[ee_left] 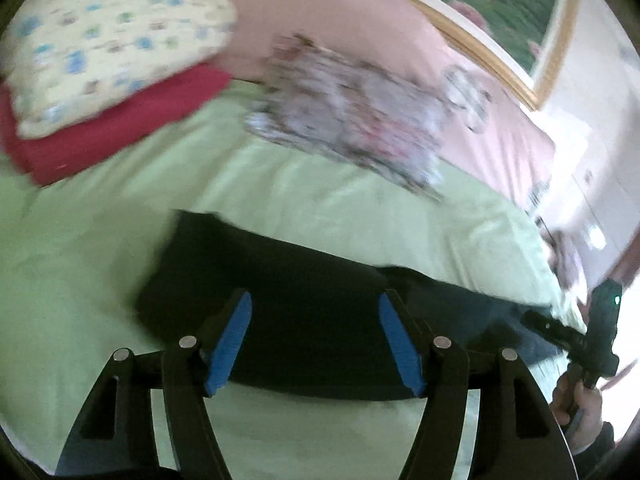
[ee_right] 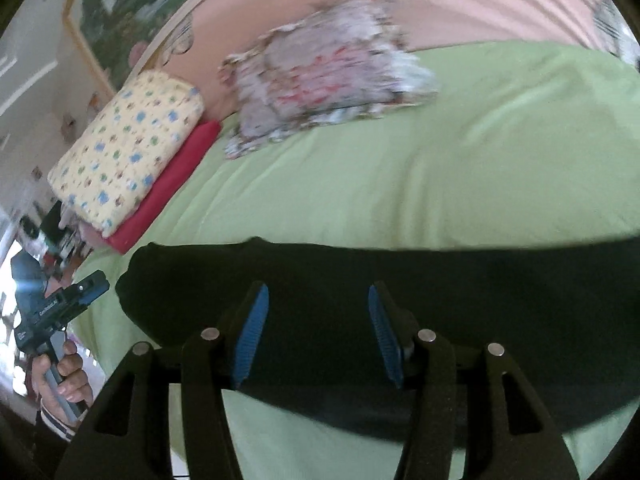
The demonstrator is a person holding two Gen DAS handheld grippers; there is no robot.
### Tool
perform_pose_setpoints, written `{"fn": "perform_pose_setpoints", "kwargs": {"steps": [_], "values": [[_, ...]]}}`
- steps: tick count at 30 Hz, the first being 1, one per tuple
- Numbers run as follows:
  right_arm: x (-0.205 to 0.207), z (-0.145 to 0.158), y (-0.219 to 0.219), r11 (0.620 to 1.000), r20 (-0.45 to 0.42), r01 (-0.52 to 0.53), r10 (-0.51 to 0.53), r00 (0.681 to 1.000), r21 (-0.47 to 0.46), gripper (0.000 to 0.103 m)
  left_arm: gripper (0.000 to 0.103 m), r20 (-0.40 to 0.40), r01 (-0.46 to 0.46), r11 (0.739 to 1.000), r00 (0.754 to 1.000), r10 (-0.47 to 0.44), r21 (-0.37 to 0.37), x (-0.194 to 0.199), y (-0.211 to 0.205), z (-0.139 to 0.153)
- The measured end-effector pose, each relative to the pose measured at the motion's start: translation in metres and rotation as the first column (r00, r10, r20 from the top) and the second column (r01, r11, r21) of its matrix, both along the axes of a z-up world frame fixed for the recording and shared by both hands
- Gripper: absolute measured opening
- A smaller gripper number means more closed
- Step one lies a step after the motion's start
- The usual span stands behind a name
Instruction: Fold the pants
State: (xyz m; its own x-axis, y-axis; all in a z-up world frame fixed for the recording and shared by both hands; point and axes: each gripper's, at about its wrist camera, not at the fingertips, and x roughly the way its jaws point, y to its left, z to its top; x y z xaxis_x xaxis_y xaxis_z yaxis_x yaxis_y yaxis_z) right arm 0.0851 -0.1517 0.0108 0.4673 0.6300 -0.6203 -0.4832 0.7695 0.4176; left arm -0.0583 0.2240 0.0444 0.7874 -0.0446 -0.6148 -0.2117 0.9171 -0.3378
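Note:
Dark, nearly black pants (ee_left: pixel 280 264) lie flat in a long band across the light green bedsheet (ee_left: pixel 320 200). My left gripper (ee_left: pixel 315 300) hovers over their left end, blue pads (ee_left: pixel 230 340) apart with nothing pinched between them. In the right wrist view the pants (ee_right: pixel 500 300) stretch off to the right, and my right gripper (ee_right: pixel 318 290) stands open above them, pads (ee_right: pixel 250 336) clear of the cloth. Each view also catches the other tool in a hand: the right gripper (ee_left: pixel 600 320) at the far right, the left gripper (ee_right: pixel 68 304) at the far left.
A yellow patterned folded blanket (ee_left: pixel 112 40) rests on a red folded cloth (ee_left: pixel 120 128) at the back left of the bed. A floral cushion (ee_left: pixel 352 120) leans by the pink headboard (ee_left: pixel 360 20). A gold-framed picture (ee_left: pixel 500 8) hangs on the wall behind.

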Motion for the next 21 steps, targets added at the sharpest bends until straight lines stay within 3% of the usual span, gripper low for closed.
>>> {"fn": "perform_pose_setpoints", "kwargs": {"steps": [4, 12, 15, 21], "values": [[-0.010, -0.001, -0.048, 0.996, -0.019, 0.087, -0.087, 0.996, 0.029, 0.054, 0.067, -0.023, 0.129, 0.991, 0.991, -0.128, 0.022, 0.021, -0.050, -0.003], [-0.033, -0.008, -0.119, 0.972, -0.032, 0.231, -0.229, 0.973, 0.052, 0.054, 0.072, -0.031, 0.314, 0.948, 0.949, -0.313, 0.046, 0.059, -0.133, 0.003], [-0.038, -0.014, -0.142, 0.957, -0.050, 0.284, -0.282, 0.958, 0.057, 0.054, 0.072, -0.032, 0.373, 0.926, 0.928, -0.372, 0.058, 0.073, -0.158, 0.008], [-0.041, -0.028, -0.186, 0.913, -0.087, 0.400, -0.393, 0.915, 0.078, 0.054, 0.072, -0.066, 0.503, 0.857, 0.865, -0.498, 0.112, 0.104, -0.210, 0.013]]}}
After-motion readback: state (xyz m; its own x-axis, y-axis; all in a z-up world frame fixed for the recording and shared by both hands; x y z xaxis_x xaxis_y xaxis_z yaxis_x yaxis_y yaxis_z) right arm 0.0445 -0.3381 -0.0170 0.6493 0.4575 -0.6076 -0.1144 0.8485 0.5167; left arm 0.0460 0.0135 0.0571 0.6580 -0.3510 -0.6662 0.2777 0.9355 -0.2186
